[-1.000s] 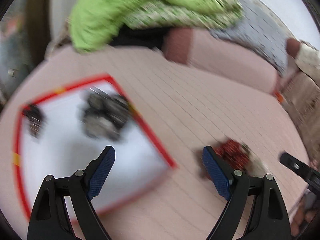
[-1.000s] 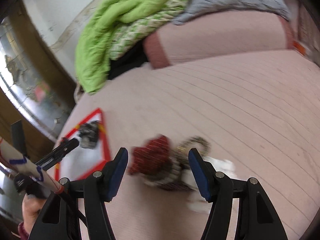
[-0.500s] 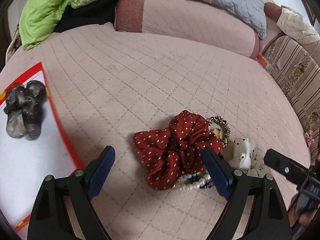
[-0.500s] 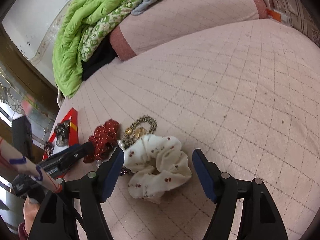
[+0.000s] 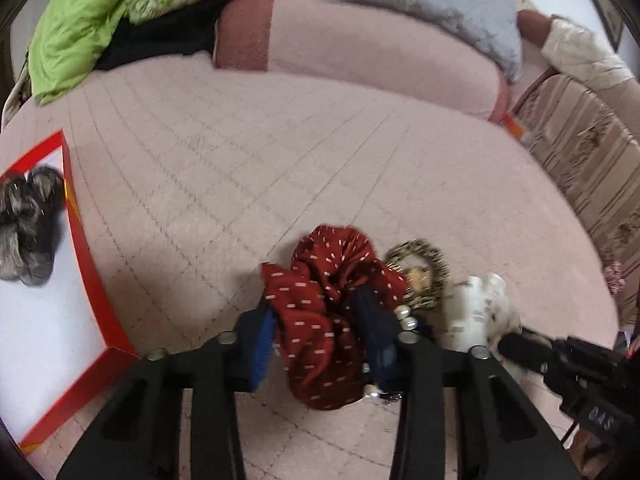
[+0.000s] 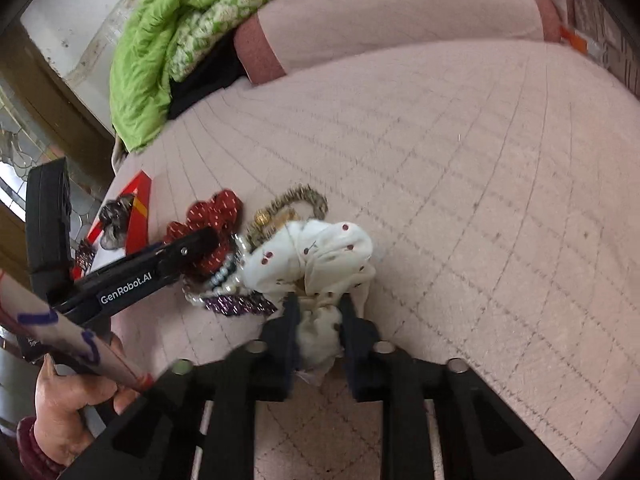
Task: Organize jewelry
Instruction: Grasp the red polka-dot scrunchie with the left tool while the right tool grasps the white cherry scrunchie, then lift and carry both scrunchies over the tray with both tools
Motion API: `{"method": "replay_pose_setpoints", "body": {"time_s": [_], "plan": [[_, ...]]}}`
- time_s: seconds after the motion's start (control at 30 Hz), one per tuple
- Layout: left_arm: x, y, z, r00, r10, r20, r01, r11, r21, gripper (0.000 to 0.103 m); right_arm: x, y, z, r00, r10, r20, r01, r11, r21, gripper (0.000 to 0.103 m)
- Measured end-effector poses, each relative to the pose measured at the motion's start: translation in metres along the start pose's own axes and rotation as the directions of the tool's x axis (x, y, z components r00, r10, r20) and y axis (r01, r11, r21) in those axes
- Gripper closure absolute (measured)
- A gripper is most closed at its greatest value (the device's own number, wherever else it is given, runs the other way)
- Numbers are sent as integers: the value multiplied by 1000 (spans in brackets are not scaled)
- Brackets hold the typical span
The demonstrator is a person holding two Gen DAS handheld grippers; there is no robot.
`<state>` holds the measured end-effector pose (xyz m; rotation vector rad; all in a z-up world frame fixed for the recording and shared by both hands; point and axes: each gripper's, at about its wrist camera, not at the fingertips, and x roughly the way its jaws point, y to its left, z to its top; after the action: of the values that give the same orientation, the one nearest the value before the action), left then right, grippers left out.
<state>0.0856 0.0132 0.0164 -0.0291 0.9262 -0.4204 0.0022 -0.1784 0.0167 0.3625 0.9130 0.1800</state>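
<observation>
A pile of accessories lies on the pink quilted bed. My left gripper [image 5: 316, 320] is shut on the red dotted scrunchie [image 5: 320, 280], also seen in the right wrist view [image 6: 214, 216]. My right gripper [image 6: 318, 316] is shut on the white dotted scrunchie [image 6: 324, 248], which shows in the left wrist view [image 5: 480, 308]. A gold leopard hair tie [image 5: 424, 268], a pearl bracelet [image 6: 224, 276] and a purple glitter band [image 6: 236, 304] lie between them. A grey scrunchie [image 5: 28, 224] rests on the white red-edged board [image 5: 44, 332] at the left.
A pink bolster pillow [image 5: 360, 48] lies at the back with a green blanket [image 5: 100, 16] and a grey quilt [image 5: 440, 4] on it. A striped sofa edge [image 5: 592, 168] is at the right. A wooden window frame [image 6: 52, 92] is at the left.
Both grippers have moved down onto the pile and shut: the left on the red scrunchie, the right on the white scrunchie.
</observation>
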Motion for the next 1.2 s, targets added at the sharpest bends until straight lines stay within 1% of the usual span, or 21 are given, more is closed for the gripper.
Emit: {"method": "replay_pose_setpoints", "body": {"time_s": [0.17, 0.37, 0.43, 0.47, 0.5, 0.57, 0.63, 0.67, 0.7, 0.73, 0.77, 0.8, 0.83, 0.87, 0.9, 0.93, 1.0, 1.03, 1.07, 1.1, 1.2], "plan": [[-34, 0, 6, 993, -19, 114, 16, 999, 29, 68, -27, 17, 7, 989, -5, 146, 13, 998, -54, 89], [-30, 8, 6, 997, -16, 74, 15, 1000, 14, 67, -42, 22, 12, 970, 38, 240, -28, 999, -45, 89], [-20, 12, 4, 1000, -24, 12, 24, 1000, -2, 53, -44, 22, 13, 965, 30, 259, -20, 999, -42, 89], [-16, 12, 2, 1000, -11, -7, 11, 1000, -1, 39, -46, 22, 14, 963, 26, 270, -17, 999, -35, 89], [-12, 11, 2, 1000, -1, -18, 1, 1000, 9, 33, -49, 20, 15, 958, 30, 286, -24, 999, -26, 89], [-10, 7, 1, 1000, 3, -25, -3, 999, 35, 33, -56, 16, 17, 949, 44, 313, -42, 999, -12, 89], [-7, 2, -1, 1000, 3, -31, -2, 999, 50, 24, -59, 11, 19, 943, 78, 324, -87, 996, 11, 89], [-5, 1, -2, 999, 13, -32, -11, 998, 54, 18, -58, 7, 19, 942, 113, 315, -128, 991, 28, 89], [-2, 0, -2, 999, 26, -32, -24, 998, 57, 17, -53, 2, 20, 945, 158, 288, -180, 982, 53, 89], [3, 0, -3, 998, 44, -40, -41, 997, 60, 17, -49, -1, 19, 950, 153, 274, -180, 981, 77, 89], [9, 2, -3, 997, 59, -52, -56, 997, 61, 17, -49, 3, 18, 959, 75, 272, -93, 994, 53, 89], [14, 2, -4, 996, 64, -57, -61, 996, 61, 17, -54, 11, 18, 955, 11, 295, -10, 1000, -3, 89], [18, 2, -5, 996, 73, -56, -69, 995, 67, 17, -60, 15, 19, 947, 35, 320, -25, 999, -35, 89], [18, 0, -6, 995, 88, -45, -84, 993, 81, 17, -65, 12, 21, 932, 164, 323, -164, 986, -26, 89], [18, -1, -6, 995, 98, -32, -95, 991, 91, 18, -64, 6, 23, 917, 241, 317, -259, 966, 13, 89], [17, -2, -6, 995, 97, -17, -95, 991, 92, 22, -63, 3, 24, 920, 231, 316, -255, 966, 36, 89], [18, 0, -4, 997, 80, -18, -79, 994, 74, 39, -60, 0, 23, 944, 113, 311, -130, 991, 35, 89], [17, 0, -3, 997, 78, -14, -77, 994, 73, 41, -60, -3, 23, 942, 122, 314, -143, 989, 45, 89], [17, 1, -3, 997, 73, -12, -72, 995, 70, 50, -61, -7, 24, 936, 152, 318, -180, 982, 61, 89], [17, 2, -1, 998, 62, -15, -61, 996, 61, 59, -61, -10, 25, 935, 154, 319, -184, 981, 67, 89], [16, 3, 0, 999, 39, -6, -39, 998, 45, 70, -59, -12, 24, 940, 136, 314, -167, 983, 72, 89]]}}
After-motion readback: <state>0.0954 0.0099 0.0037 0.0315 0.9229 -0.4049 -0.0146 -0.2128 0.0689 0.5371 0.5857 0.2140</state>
